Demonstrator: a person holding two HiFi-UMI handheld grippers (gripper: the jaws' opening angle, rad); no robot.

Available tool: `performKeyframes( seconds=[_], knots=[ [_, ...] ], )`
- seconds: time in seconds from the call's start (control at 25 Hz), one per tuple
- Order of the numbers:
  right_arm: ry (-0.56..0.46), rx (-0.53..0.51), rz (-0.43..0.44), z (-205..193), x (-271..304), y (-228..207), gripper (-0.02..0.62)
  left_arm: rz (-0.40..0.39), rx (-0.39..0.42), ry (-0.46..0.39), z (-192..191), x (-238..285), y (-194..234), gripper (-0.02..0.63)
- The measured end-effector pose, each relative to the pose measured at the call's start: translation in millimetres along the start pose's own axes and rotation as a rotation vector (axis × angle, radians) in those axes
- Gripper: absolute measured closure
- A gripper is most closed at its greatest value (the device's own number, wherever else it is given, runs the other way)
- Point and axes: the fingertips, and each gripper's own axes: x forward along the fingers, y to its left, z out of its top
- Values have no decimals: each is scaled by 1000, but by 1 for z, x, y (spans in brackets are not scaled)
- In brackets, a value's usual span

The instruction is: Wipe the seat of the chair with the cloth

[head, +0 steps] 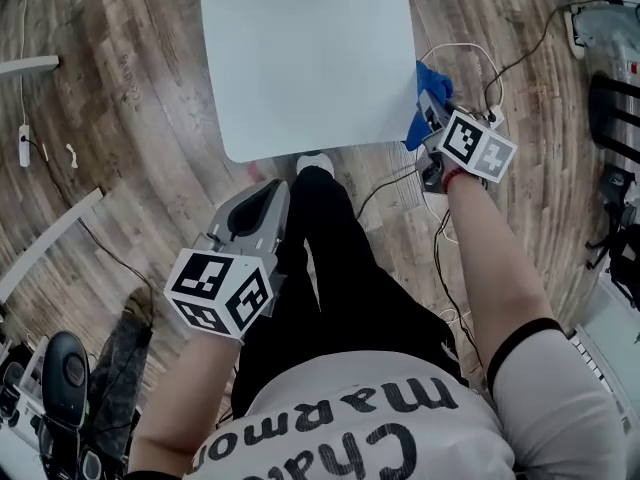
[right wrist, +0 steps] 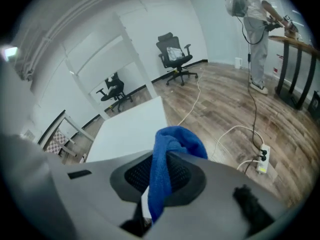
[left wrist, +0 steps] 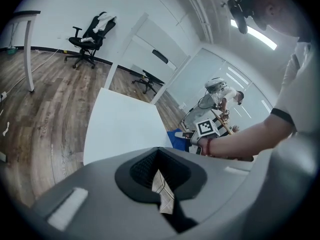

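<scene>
The white square seat (head: 310,58) lies ahead of me over the wood floor, its surface bare. My right gripper (head: 430,110) is at the seat's right edge, shut on a blue cloth (head: 416,118) that bunches up over the jaws (right wrist: 172,144). The seat (right wrist: 132,129) spreads to the left beyond that cloth. My left gripper (head: 262,194) hangs back by my dark trouser leg, short of the seat's near edge, shut with nothing in it. In the left gripper view the seat (left wrist: 122,129) lies past the closed jaws, with the cloth (left wrist: 176,136) at its right side.
White cables and a power strip (right wrist: 262,159) trail on the floor to the right of the seat. Another strip (head: 24,145) lies far left. Office chairs (right wrist: 172,54) stand by the wall. A person in white (right wrist: 250,19) stands at the right. Dark equipment (head: 60,373) sits lower left.
</scene>
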Motion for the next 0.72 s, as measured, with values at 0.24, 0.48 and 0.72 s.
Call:
performKeyframes(
  seconds=[0.24,0.48,0.72],
  knots=[
    [-37,-208,208,-3,-13,118,549,25,-37,-49,-4,-35,31,600],
    [133,-333,389,-95,19,257,549,77,-45,-66,-28,-86,81,600],
    [289,-458,401,-163,47,332,548,153,-70,-50,-64,-140,135,600]
  ],
)
